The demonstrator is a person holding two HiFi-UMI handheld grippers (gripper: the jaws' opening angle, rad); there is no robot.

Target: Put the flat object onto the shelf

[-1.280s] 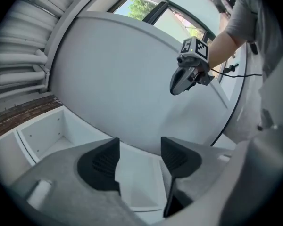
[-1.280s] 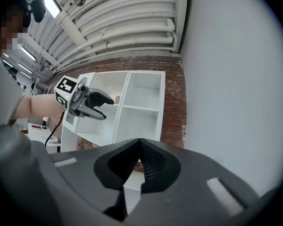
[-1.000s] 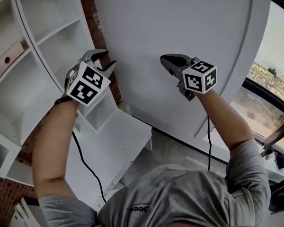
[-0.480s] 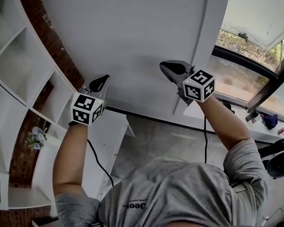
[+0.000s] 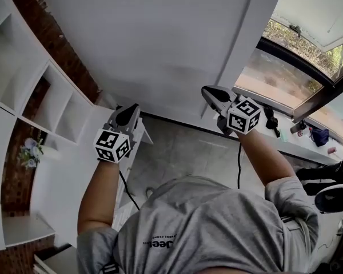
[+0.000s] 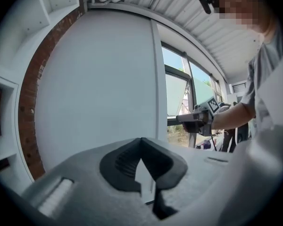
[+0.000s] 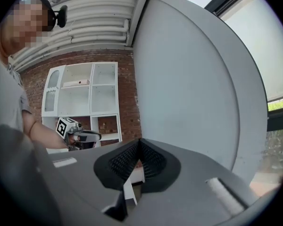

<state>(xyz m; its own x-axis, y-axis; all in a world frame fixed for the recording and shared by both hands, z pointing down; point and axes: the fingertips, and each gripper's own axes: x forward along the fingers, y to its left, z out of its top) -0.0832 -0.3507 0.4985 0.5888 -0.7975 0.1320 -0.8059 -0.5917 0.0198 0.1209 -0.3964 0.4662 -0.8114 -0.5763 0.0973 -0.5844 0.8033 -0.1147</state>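
My left gripper [image 5: 130, 110] is shut with nothing between its jaws, held up in front of a big white wall panel [image 5: 160, 39]. My right gripper [image 5: 209, 91] hangs beside it at the same height, also shut and empty. The white shelf unit [image 5: 20, 90] stands off to my left against a brick wall. In the right gripper view the shelf unit [image 7: 104, 95] shows in full, with a thin flat pale object [image 7: 77, 83] lying on an upper board and my left gripper [image 7: 85, 136] in front of it. The left gripper view shows the right gripper [image 6: 191, 120] before the window.
A small bunch of flowers [image 5: 33, 152] sits in a lower shelf compartment. A large window [image 5: 308, 44] with a dark frame runs along the right, a low ledge [image 5: 286, 144] under it. Small items [image 5: 320, 135] lie on that ledge.
The left gripper's jaws have gone from open to shut with nothing in them. The view has swung right, away from the shelf and toward the window, and both hands sit lower in it.
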